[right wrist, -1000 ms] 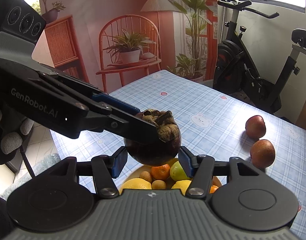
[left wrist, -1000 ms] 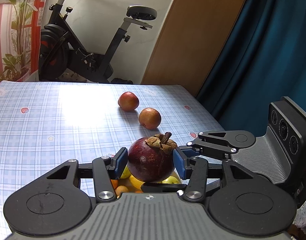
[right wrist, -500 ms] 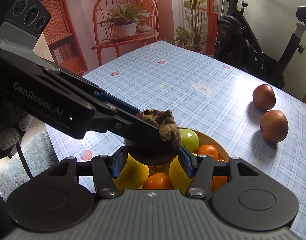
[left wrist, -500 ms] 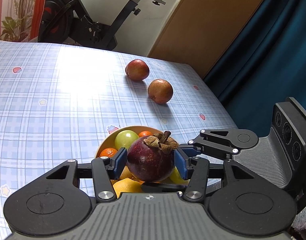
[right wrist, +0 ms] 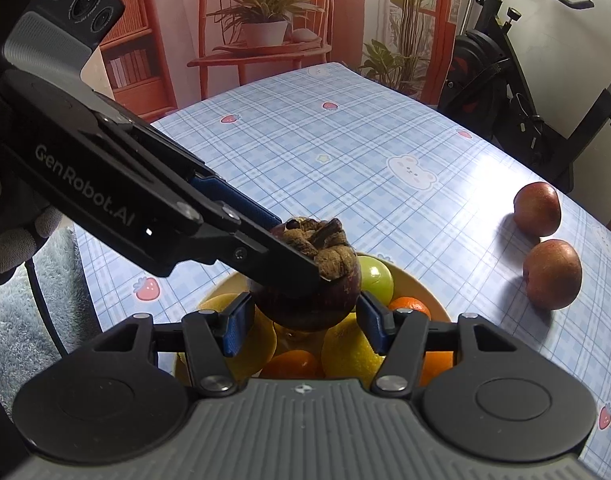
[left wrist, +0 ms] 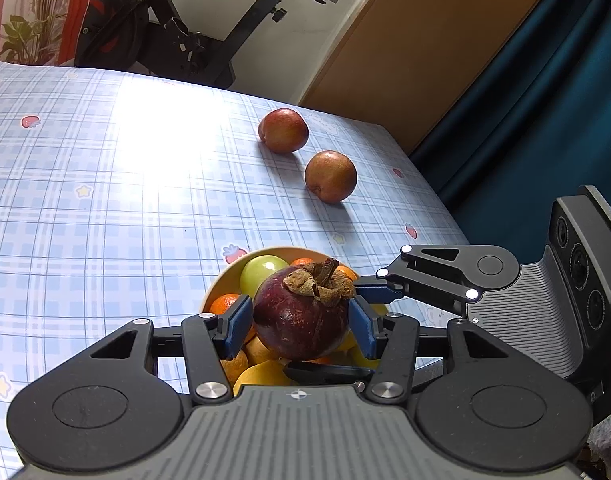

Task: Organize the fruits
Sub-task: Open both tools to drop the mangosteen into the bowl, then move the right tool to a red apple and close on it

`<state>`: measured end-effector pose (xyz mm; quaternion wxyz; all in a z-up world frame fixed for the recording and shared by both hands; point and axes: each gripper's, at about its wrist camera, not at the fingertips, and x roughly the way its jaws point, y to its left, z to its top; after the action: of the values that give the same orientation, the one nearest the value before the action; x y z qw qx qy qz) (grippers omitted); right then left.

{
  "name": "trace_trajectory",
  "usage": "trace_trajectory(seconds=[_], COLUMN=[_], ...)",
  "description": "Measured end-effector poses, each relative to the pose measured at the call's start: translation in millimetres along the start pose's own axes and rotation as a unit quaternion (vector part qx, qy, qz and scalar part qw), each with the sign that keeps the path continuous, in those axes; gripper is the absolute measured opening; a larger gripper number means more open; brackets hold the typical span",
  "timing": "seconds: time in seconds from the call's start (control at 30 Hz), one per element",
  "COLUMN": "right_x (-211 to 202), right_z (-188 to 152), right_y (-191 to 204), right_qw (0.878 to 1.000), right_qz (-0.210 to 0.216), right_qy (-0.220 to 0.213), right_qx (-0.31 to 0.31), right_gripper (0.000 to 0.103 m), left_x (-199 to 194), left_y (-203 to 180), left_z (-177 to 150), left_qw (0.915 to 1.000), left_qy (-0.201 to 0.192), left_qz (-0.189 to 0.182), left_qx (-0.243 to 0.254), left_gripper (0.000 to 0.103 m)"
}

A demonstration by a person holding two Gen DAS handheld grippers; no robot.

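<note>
A dark purple mangosteen with a dry brown cap is held over a tan bowl of oranges, lemons and a green fruit. My left gripper is shut on it from both sides. My right gripper comes in crosswise and its blue pads also press the mangosteen. Two red-brown round fruits lie on the cloth beyond the bowl; they show at the right of the right wrist view.
The table carries a blue checked cloth with strawberry prints. Its right edge drops off by a dark teal curtain. An exercise bike stands behind the far edge. A grey rug lies on the floor at the left.
Both grippers have tilted down and lowered with the mangosteen, so the bowl of fruit now shows fully beneath it. Both stay shut on the mangosteen.
</note>
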<state>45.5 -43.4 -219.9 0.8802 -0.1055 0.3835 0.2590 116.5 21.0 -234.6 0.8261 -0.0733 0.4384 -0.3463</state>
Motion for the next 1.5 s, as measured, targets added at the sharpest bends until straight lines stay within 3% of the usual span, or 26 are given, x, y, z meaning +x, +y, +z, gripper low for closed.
trace_trajectory(seconds=[0.53,0.7,0.93,1.2,1.5], right_x=[-7.6,-14.2,-32.8,-61.9,-83.2], right_z=[-3.3,-3.5,-5.0,-9.1,-23.4], right_y=[-1.6,-4.5,-11.6,-41.6,-88.9], right_qw=[1.0,1.0,0.999,0.993,0.977], right_qz=[-0.009,-0.008,-0.007,-0.021,-0.069], right_qy=[0.003,-0.008,-0.035,-0.088,-0.136], right_qx=[-0.012,-0.003,0.019,0.077,0.147], right_gripper=[0.06,0.06,0.06,0.06,0.06], left_x=[4.0,-4.8,-18.1,-35.2,-34.1], left_y=[5.2,-0.5,-10.8,-40.8,-67.3], left_z=[-2.1,2.9,10.1,28.7,58.6], left_qw=[0.9999,1.0,0.9987,0.9876,0.97], left_qy=[0.011,-0.003,-0.028,-0.095,-0.155], left_qz=[0.001,0.007,0.033,0.103,0.153], left_qx=[-0.005,0.006,0.027,0.071,0.108], left_gripper=[0.052,0.06,0.065,0.08,0.081])
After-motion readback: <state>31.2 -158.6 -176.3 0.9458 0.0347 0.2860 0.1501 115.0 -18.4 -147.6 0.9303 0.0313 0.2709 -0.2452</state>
